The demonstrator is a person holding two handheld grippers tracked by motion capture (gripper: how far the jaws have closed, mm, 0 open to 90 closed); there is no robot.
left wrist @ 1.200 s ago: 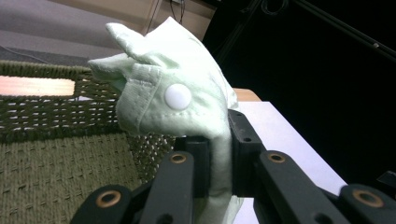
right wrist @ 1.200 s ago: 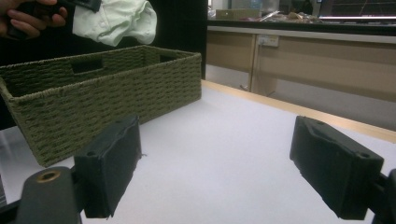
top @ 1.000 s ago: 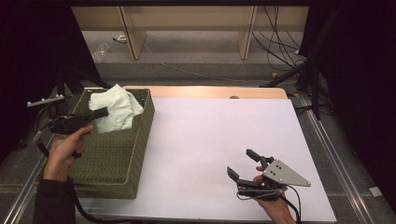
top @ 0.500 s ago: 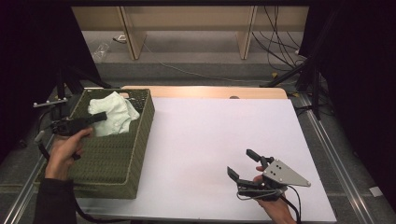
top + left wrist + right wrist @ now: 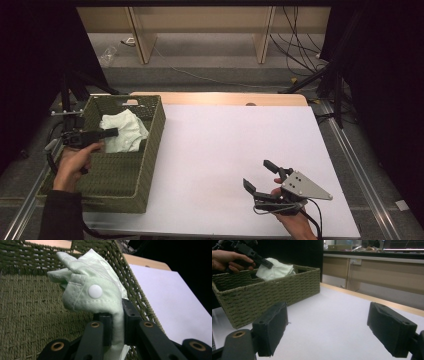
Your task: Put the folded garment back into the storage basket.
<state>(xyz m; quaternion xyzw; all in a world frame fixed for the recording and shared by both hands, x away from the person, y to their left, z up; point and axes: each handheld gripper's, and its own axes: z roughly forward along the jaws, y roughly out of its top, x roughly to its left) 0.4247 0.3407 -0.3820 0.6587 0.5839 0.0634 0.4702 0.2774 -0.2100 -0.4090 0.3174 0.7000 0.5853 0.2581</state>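
Left gripper (image 5: pixel 112 132) is clamped tight on the pale green snap-button garment (image 5: pixel 92 293), holding it inside the green woven basket (image 5: pixel 150 145) by its right wall. Right gripper (image 5: pixel 261 175) sits over the white tabletop (image 5: pixel 225 150), jaws wide apart with nothing between them.

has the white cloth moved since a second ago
Yes. The white cloth, pinched by the left gripper, has sunk from above the basket's far rim to lower inside the basket.
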